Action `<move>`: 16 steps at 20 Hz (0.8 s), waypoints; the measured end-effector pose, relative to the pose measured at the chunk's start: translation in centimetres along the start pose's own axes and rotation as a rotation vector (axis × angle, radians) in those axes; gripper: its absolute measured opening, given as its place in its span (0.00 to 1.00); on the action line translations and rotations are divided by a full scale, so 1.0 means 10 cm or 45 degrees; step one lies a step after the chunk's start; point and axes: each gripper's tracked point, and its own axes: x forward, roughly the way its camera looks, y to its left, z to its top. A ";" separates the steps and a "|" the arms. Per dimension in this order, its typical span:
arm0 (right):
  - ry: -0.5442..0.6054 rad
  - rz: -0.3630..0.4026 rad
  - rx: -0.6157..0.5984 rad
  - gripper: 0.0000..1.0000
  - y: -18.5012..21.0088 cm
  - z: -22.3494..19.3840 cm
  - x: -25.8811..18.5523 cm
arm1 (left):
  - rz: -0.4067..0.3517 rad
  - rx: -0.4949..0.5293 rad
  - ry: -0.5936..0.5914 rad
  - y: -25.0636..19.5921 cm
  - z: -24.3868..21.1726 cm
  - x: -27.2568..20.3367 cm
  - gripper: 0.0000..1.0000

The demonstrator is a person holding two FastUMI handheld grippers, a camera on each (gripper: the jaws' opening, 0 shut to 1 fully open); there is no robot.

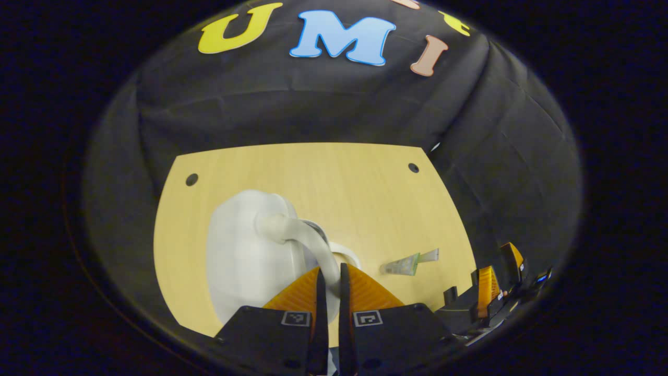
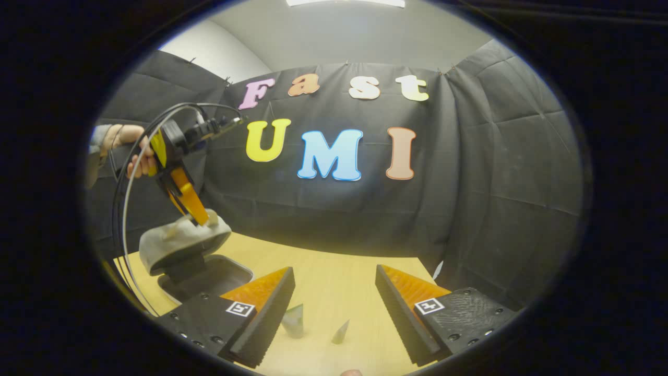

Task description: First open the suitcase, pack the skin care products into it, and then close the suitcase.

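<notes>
The table [image 1: 365, 198] is pale wood, set against the black cloth wall [image 1: 313, 104] of the booth, with two dark holes near its far corners.

The suitcase [image 1: 245, 256] is a small white hard shell on the left part of the table. In the right gripper view its lid [image 2: 182, 240] is lifted at a slant above the dark open base [image 2: 209, 277], so the case stands partly open.

The left gripper [image 1: 330, 277] has its fingers drawn almost together, pinching the white curved handle [image 1: 308, 240] of the lid between them; both fingers [image 1: 319, 292] press on the handle. In the right gripper view this same gripper reaches down from the upper left to the lid's top, held by a hand [image 2: 128, 149] with a cable looping beside it.

The right gripper [image 2: 334, 303] hangs low over the near part of the table with its fingers [image 2: 271, 308] spread wide and nothing between them. In the left gripper view it shows at the lower right edge.

A tube [image 1: 409, 262] of skin care product, greenish with a clear cap end, lies flat on the table to the right of the suitcase, apart from it. In the right gripper view it lies just below the open fingers, partly hidden by the left one, touching neither as far as can be told.
</notes>
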 end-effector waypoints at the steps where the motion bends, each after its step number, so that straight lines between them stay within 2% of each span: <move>1: 0.001 -0.002 0.003 0.95 0.03 0.01 0.01 | 0.038 -0.015 -0.027 0.26 0.07 -0.14 0.15; 3: -0.002 -0.013 0.006 0.95 0.09 0.03 0.01 | 0.138 -0.017 -0.076 0.85 0.17 -0.36 0.16; 5: -0.004 -0.033 0.004 0.95 0.14 0.06 0.02 | 0.279 0.003 -0.115 1.45 0.16 -0.51 0.15; 7: 0.000 -0.060 0.016 0.95 0.19 0.07 0.05 | 0.370 0.001 -0.135 1.97 0.14 -0.60 0.15; 12: 0.005 -0.164 0.039 0.95 0.31 0.17 0.09 | 0.508 -0.043 -0.109 3.09 -0.10 -0.46 0.15; 16: 0.025 -0.243 0.053 0.95 0.39 0.24 0.08 | 0.571 -0.040 -0.002 3.90 -0.51 -0.06 0.15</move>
